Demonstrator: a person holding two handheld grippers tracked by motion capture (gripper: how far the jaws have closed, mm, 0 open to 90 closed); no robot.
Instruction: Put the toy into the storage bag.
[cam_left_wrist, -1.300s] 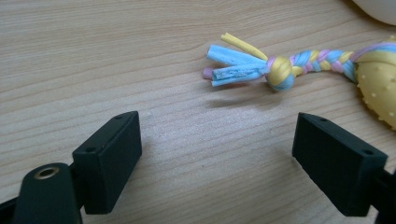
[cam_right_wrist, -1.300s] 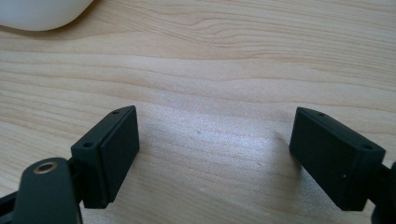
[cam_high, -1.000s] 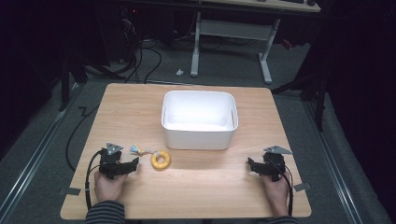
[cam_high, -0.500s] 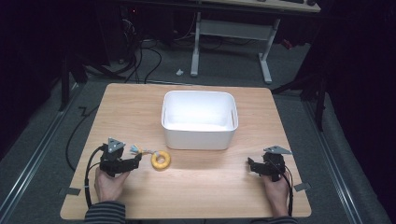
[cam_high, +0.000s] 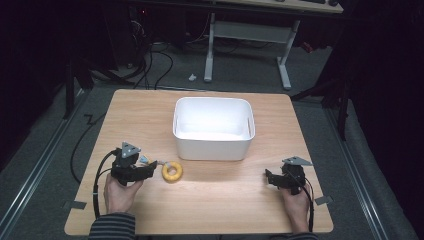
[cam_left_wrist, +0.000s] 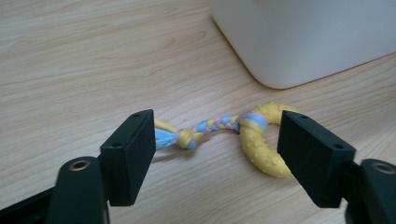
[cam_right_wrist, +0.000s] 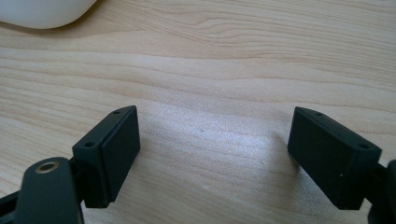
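Left gripper (cam_high: 150, 170), near the table's (cam_high: 210, 210) left front, held in the left hand (cam_high: 119, 192). It points across the table toward the toy (cam_high: 171, 171). The jaws stand apart and have just been closing. In the left gripper view the toy (cam_left_wrist: 243, 133) lies between them on the wood: a yellow knobbly ring with a braided rope tail in blue, yellow and pink, knotted partway along. The tail's end reaches the left jaw's inner face; whether it touches cannot be told. The ring sits just inside the right jaw, with no press visible. No grip yet.

The toy lies flat on the table, just in front of the bin's (cam_high: 214, 142) front left corner and near it, not touching. In the high view the ring is to the right of the left gripper's tips.

The bin is white, rectangular, open-topped, at the table's centre, nearer the far edge. Its corner (cam_left_wrist: 299, 42) shows beyond the toy in the left gripper view.

Right gripper (cam_high: 269, 176), near the table's right front, held in the right hand (cam_high: 296, 206), well apart from the toy and bin. Right gripper view: jaws wide apart over bare wood (cam_right_wrist: 210, 70), nothing between them.
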